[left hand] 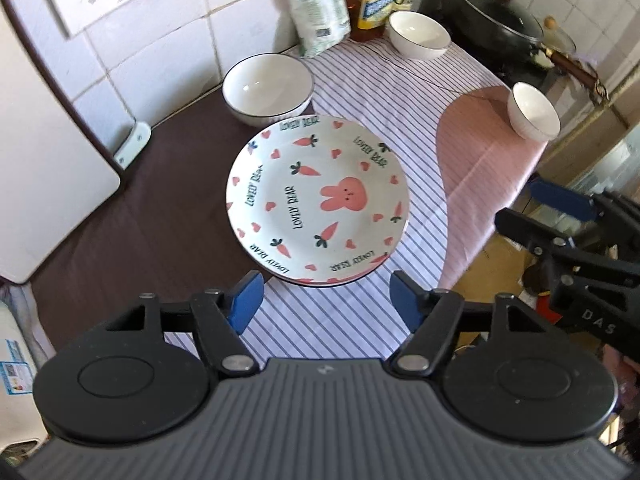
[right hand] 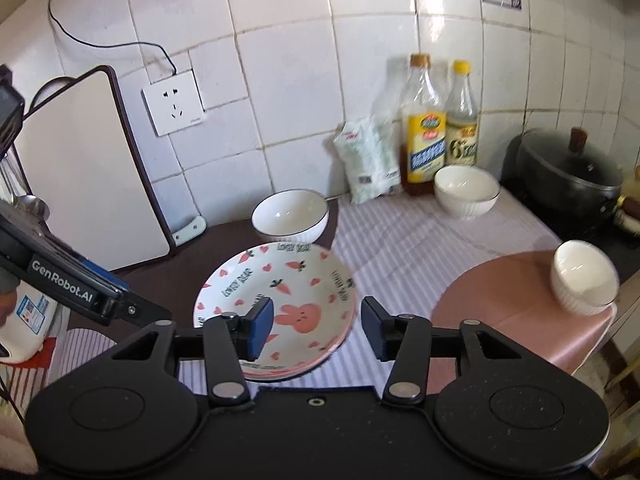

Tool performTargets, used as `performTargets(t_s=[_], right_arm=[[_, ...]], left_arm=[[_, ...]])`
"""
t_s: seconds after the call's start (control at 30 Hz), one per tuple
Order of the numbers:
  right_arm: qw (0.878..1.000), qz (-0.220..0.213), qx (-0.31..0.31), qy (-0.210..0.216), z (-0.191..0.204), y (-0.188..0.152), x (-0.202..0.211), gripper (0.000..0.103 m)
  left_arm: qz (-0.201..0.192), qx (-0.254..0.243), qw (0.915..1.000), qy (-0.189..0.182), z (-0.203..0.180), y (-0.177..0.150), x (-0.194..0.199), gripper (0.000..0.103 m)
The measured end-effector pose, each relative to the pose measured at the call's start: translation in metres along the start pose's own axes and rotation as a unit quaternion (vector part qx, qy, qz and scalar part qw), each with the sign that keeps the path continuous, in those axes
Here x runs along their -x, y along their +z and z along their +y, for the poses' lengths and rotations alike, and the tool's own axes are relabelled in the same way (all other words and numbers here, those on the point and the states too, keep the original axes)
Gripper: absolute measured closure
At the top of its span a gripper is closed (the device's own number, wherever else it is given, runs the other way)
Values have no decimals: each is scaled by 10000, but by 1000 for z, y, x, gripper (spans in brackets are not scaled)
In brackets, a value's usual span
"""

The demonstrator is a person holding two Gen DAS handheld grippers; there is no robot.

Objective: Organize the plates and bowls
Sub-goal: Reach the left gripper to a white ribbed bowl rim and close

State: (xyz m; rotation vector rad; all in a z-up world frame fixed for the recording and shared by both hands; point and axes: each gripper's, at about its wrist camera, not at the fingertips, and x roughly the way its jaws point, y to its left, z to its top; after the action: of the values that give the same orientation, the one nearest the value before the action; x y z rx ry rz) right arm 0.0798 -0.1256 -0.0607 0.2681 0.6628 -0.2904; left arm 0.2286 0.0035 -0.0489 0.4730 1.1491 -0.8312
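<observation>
A stack of white plates with pink rabbit and carrot prints (left hand: 318,200) lies on the striped cloth; it also shows in the right wrist view (right hand: 276,304). A blue-rimmed white bowl (left hand: 268,88) (right hand: 290,216) stands just behind the stack. A second white bowl (left hand: 419,34) (right hand: 466,190) stands by the bottles. A small ribbed white bowl (left hand: 532,110) (right hand: 584,278) sits on the pink mat near the counter's right edge. My left gripper (left hand: 326,300) is open and empty, just short of the plates' near rim. My right gripper (right hand: 318,328) is open and empty above the plates' near side.
Two bottles (right hand: 424,128) and a white bag (right hand: 368,160) stand against the tiled wall. A black lidded pot (right hand: 568,168) sits on the stove at the right. A white board (right hand: 88,176) leans at the left. The right gripper shows in the left wrist view (left hand: 568,208).
</observation>
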Motion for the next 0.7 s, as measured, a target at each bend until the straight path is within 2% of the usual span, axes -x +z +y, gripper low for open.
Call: performTargets(t_s=[0.27,0.33,0.4,0.43,0.53,0.7], right_arm=[[9993,-12,360,65,-47,3,27,43],[9987,-13,492,125,-63,5,31,32],[9978,1,645,175,-79,5,33,30],[9972,34,724,193,-87,5,34,30],[9967,174,776,187,-123,4,29,29],[9974,191,668,175,-187,-6,17,26]], left_arm=[[-3,-162,9998,112,-60,16,-1,30],[-22,-142,9998,140,-78,22,-6,30],[-58,-118,9998,151,-97,30,-10,27],[-74,-91,9998,177,-107,34,-14,21],[-196,-72,9994,264,-137,45,-24,14],[-222,107,9985,480,-179,64,-49,12]])
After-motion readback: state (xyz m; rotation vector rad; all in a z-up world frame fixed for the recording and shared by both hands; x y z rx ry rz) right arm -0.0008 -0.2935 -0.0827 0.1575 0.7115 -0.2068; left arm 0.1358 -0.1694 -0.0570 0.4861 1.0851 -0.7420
